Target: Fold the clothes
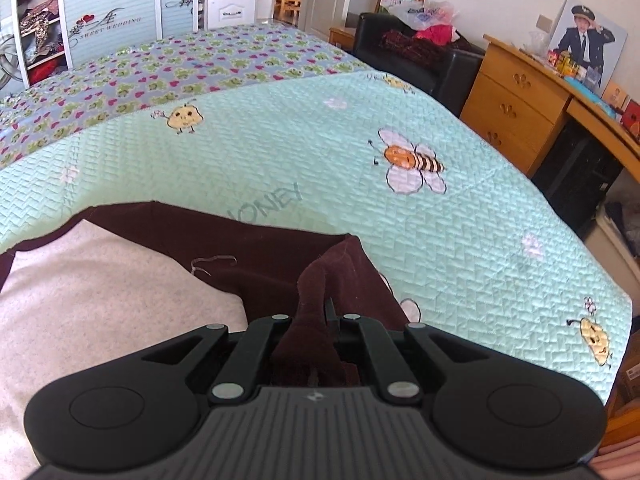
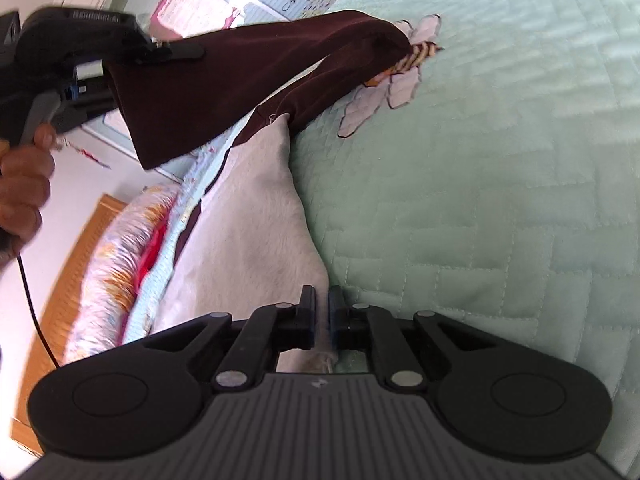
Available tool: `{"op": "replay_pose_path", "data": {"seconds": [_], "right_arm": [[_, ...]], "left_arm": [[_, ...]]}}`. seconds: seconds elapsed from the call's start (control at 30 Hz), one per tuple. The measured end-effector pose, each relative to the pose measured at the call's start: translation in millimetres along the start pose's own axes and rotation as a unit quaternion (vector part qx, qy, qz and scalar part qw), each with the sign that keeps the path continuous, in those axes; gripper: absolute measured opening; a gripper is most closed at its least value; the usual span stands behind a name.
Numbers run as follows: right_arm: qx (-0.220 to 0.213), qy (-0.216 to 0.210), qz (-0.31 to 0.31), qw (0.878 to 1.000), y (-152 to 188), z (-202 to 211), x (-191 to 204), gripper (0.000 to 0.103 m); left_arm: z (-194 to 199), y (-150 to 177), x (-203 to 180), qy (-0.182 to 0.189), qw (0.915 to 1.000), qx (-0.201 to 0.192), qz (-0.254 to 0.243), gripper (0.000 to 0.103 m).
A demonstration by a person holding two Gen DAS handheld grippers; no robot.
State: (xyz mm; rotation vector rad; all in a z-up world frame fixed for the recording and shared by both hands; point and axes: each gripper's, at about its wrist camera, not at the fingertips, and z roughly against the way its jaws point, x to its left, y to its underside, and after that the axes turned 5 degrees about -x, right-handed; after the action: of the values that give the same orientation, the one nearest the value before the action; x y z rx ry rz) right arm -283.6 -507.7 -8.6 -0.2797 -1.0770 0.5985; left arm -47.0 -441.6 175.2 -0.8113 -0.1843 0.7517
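The left gripper (image 1: 316,320) is clamped on the maroon sleeve (image 2: 256,64), which stretches away toward the bee print (image 1: 412,160); the right gripper (image 2: 322,308) pinches the fleece hem (image 2: 256,216) nearer.

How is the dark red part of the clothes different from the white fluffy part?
The dark red part is lifted at one end, pinched by the left gripper; the white fluffy part lies on the green quilt, with only its edge nipped in the jaws of the right gripper. The dark red part looks smooth and the white fluffy part looks fuzzy. Both seem to be one garment.
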Motion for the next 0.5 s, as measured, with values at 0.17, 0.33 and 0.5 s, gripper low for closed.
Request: {"op": "replay_pose_path", "data": {"seconds": [0.17, 0.33, 0.5], "right_arm": [[-0.004, 0.063, 0.145, 0.987, 8, -2, 45, 0.010], [-0.004, 0.082, 0.169, 0.982, 8, -8, 52, 0.010], [-0.008, 0.122, 0.232, 0.965, 19, -14, 70, 0.010]], "left_arm": [[17, -3, 17, 0.011, 0.9996, -0.015, 0.021, 0.003], [38, -7, 42, 0.015, 0.9987, -0.027, 0.042, 0.003], [49, -7, 60, -0.002, 0.9988, -0.032, 0.037, 0.003]]}}
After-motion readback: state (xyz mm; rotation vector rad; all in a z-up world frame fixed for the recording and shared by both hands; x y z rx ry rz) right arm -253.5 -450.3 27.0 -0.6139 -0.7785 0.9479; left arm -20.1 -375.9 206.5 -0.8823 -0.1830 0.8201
